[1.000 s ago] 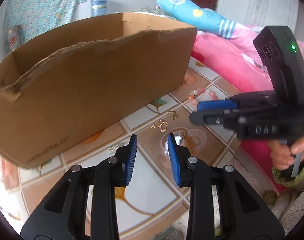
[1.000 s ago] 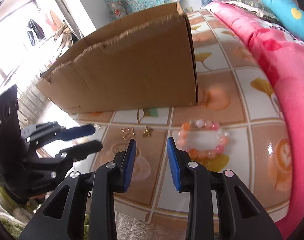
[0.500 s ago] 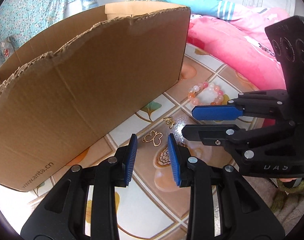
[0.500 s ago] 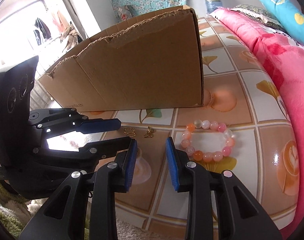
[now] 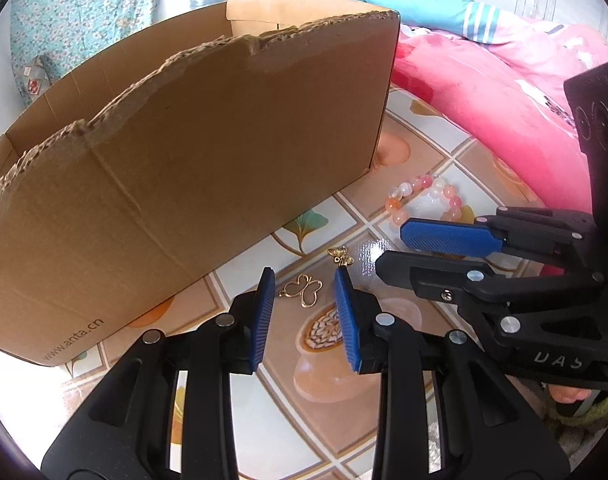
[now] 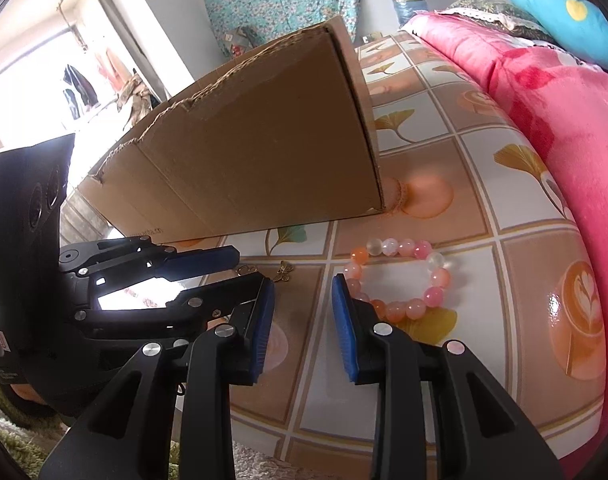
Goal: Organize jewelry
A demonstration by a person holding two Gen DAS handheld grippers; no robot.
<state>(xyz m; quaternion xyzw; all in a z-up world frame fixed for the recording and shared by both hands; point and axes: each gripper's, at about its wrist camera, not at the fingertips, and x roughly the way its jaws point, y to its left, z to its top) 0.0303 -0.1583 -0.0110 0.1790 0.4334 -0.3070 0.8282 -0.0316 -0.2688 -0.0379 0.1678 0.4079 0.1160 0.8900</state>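
Note:
A gold outline butterfly pendant (image 5: 301,290) lies on the tile-patterned mat (image 5: 336,396), right at the gap between my left gripper's (image 5: 304,280) open blue pads, untouched. A small gold butterfly charm (image 5: 341,256) sits just beyond the right pad. A pink and orange bead bracelet (image 5: 420,196) lies farther right. My right gripper (image 6: 302,284) is open and holds nothing, with the bracelet (image 6: 432,296) just right of its tip and the charm (image 6: 283,271) ahead. The left gripper (image 6: 250,266) hides most of the pendant (image 6: 245,269) in the right wrist view. The right gripper (image 5: 392,246) reaches in from the right.
A big open cardboard box (image 5: 183,180) with torn edges stands close behind the jewelry (image 6: 263,160). A pink quilt (image 6: 564,112) borders the mat on the right. A shaggy rug (image 6: 263,460) meets the near edge. A hand (image 5: 564,394) holds the right gripper's handle.
My left gripper has come forward and tilted down, so the outline pendant now sits at its tips. The two grippers are closer together. Both stay open.

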